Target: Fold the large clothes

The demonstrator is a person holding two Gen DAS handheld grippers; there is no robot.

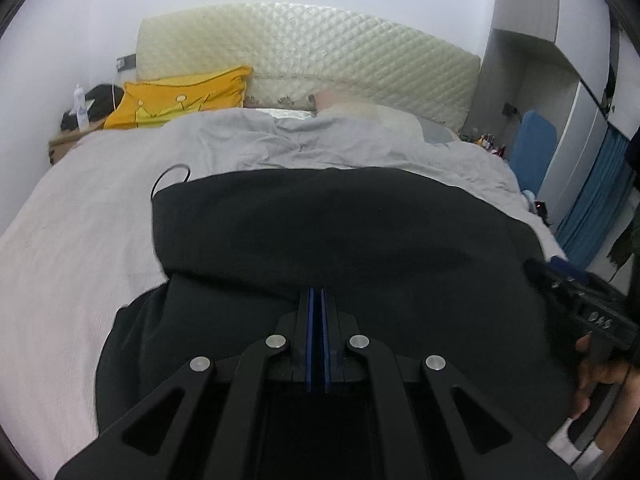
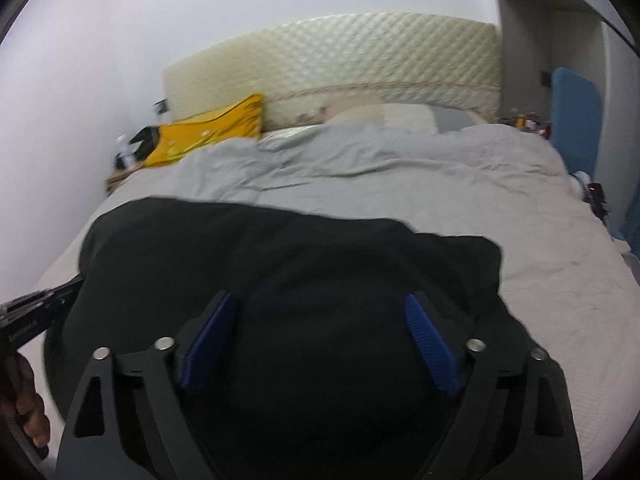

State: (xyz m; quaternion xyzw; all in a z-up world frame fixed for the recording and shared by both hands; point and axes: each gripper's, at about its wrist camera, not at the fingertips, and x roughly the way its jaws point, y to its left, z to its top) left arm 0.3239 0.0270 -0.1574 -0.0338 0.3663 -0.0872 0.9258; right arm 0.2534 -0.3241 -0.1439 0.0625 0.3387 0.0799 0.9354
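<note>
A large black garment (image 1: 340,232) lies spread on the grey bed (image 1: 80,240), with a thin black cord (image 1: 172,176) looping off its far left corner. My left gripper (image 1: 319,292) is above the garment's near part, its blue pads pressed together with nothing visible between them. In the right wrist view the same black garment (image 2: 288,248) lies under my right gripper (image 2: 322,304), which is wide open with its blue pads (image 2: 428,340) apart just above the cloth. The right gripper's body (image 1: 580,308) shows at the right edge of the left wrist view.
A quilted cream headboard (image 1: 308,56) stands at the far end. A yellow pillow (image 1: 180,96) lies at the far left beside a nightstand with a bottle (image 1: 81,108). A blue panel (image 1: 534,148) and wardrobe stand on the right. Grey bedding (image 2: 400,160) lies rumpled beyond the garment.
</note>
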